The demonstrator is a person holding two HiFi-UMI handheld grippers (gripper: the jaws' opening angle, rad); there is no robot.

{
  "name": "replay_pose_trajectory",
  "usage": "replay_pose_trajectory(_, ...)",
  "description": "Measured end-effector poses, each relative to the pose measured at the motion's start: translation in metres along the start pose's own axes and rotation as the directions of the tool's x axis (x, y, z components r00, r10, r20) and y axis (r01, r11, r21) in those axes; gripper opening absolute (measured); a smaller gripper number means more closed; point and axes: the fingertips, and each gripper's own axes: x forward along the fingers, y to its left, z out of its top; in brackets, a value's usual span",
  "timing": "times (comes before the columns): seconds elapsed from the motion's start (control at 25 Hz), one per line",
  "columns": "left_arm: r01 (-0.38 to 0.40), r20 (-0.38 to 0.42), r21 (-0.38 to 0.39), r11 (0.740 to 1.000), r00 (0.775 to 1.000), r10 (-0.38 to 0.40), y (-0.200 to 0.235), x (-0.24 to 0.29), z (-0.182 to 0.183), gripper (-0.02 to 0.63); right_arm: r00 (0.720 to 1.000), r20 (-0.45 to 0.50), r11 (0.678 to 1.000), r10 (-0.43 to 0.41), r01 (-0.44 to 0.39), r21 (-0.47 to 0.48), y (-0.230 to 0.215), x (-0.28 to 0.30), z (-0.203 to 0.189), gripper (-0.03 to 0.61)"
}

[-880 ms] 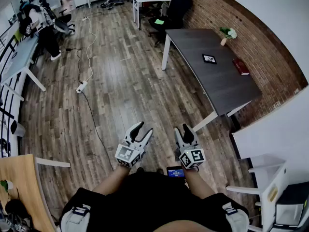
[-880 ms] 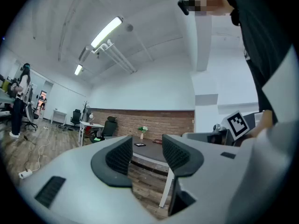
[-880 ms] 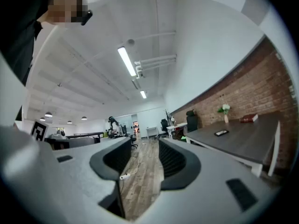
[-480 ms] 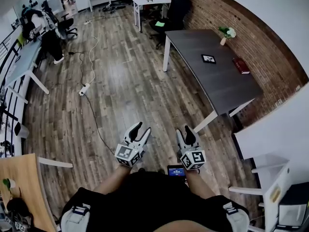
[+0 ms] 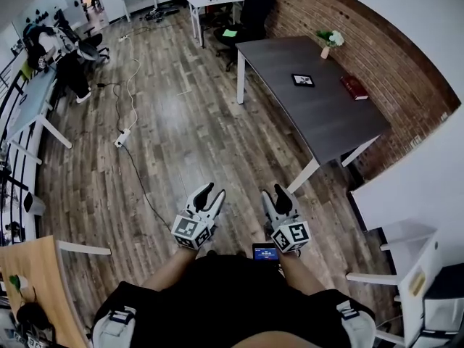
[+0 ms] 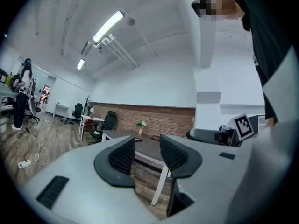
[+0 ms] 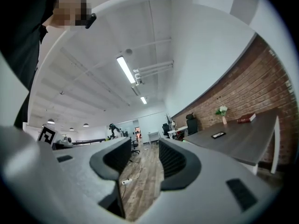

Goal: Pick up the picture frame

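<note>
A small dark picture frame (image 5: 303, 80) lies flat on the dark grey table (image 5: 319, 122) at the far right, between a flower vase (image 5: 326, 50) and a red book (image 5: 354, 87). The frame also shows small in the right gripper view (image 7: 218, 135). Both grippers are held close to the person's body, far from the table. My left gripper (image 5: 210, 192) is open with nothing between its jaws. My right gripper (image 5: 275, 193) is open and empty too. In the left gripper view the gripper (image 6: 142, 154) points toward the table (image 6: 145, 146).
Wood floor lies between me and the table. A white power strip (image 5: 121, 133) and cable trail across the floor at left. Black office chairs (image 5: 254, 9) and a white desk (image 5: 214, 0) stand beyond the table. A brick wall (image 5: 391, 64) runs behind it. White shelving (image 5: 406, 267) is at right.
The view has shifted slightly: the table and frame sit a little higher and further left in the head view. Both grippers stay open, in the same place before the body.
</note>
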Motion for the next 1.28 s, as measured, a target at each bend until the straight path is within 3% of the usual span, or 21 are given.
replay_pose_trajectory(0.56, 0.02, -0.057, 0.019, 1.0, 0.998, -0.019, -0.025, 0.036, -0.027, 0.132, 1.0, -0.013, 0.991, -0.023, 0.025, 0.132, -0.058, -0.009, -0.008, 0.189)
replay_pose_trajectory(0.76, -0.009, -0.052, -0.003, 1.0, 0.999, 0.008, 0.009, 0.072, -0.032, 0.132, 0.999, -0.042, 0.985, 0.011, -0.004, 0.175, -0.082, 0.028, -0.024, 0.189)
replay_pose_trajectory(1.0, -0.048, -0.012, -0.062, 0.997, 0.999, 0.047, 0.08, 0.135, -0.028, 0.127, 0.996, -0.05, 0.978, 0.069, -0.057, 0.203, -0.109, 0.113, -0.023, 0.189)
replay_pose_trajectory(1.12, -0.043, 0.009, -0.065, 0.997, 0.999, 0.043, 0.117, 0.174, -0.012, 0.127, 0.995, -0.053, 0.984, 0.089, -0.079, 0.16, -0.119, 0.17, -0.013, 0.189)
replay_pose_trajectory(1.28, -0.025, 0.021, -0.042, 0.999, 0.999, 0.026, 0.166, 0.216, 0.012, 0.127, 0.998, -0.048, 0.995, 0.049, -0.044, 0.088, -0.138, 0.242, -0.002, 0.189)
